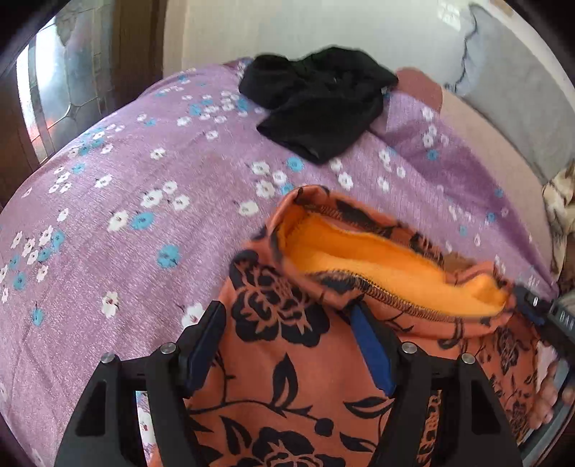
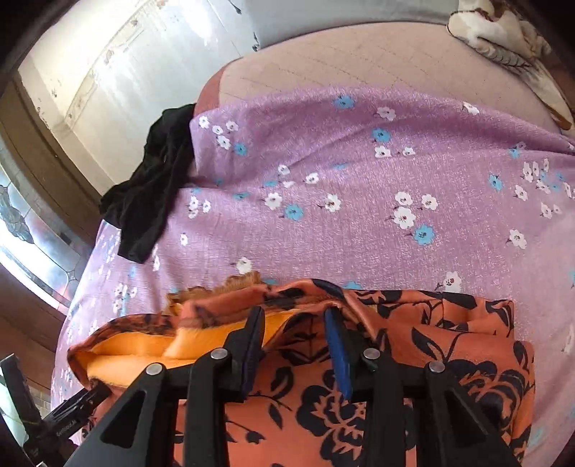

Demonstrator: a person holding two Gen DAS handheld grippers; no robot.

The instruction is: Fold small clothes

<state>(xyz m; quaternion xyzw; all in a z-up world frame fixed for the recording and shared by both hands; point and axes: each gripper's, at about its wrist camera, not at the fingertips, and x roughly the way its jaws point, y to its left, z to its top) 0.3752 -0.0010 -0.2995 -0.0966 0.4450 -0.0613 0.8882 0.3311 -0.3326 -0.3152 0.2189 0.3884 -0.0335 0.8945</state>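
Note:
An orange garment (image 1: 287,377) with a black flower print and a fleecy yellow lining lies on the purple flowered bedsheet (image 1: 143,179). Its zipped opening gapes, showing the lining. My left gripper (image 1: 285,309) hovers over it, jaws wide open and nothing pinched. In the right wrist view my right gripper (image 2: 293,312) is shut on a bunched fold of the orange garment (image 2: 413,341) near that opening. The right gripper (image 1: 539,309) also shows at the garment's right end in the left wrist view.
A crumpled black garment (image 1: 320,107) lies at the bed's far edge, also as the black garment (image 2: 151,186) at left. A pink mattress strip (image 2: 359,64) and patterned blanket (image 2: 503,32) lie beyond the bedsheet (image 2: 359,179). A window (image 1: 54,89) stands left.

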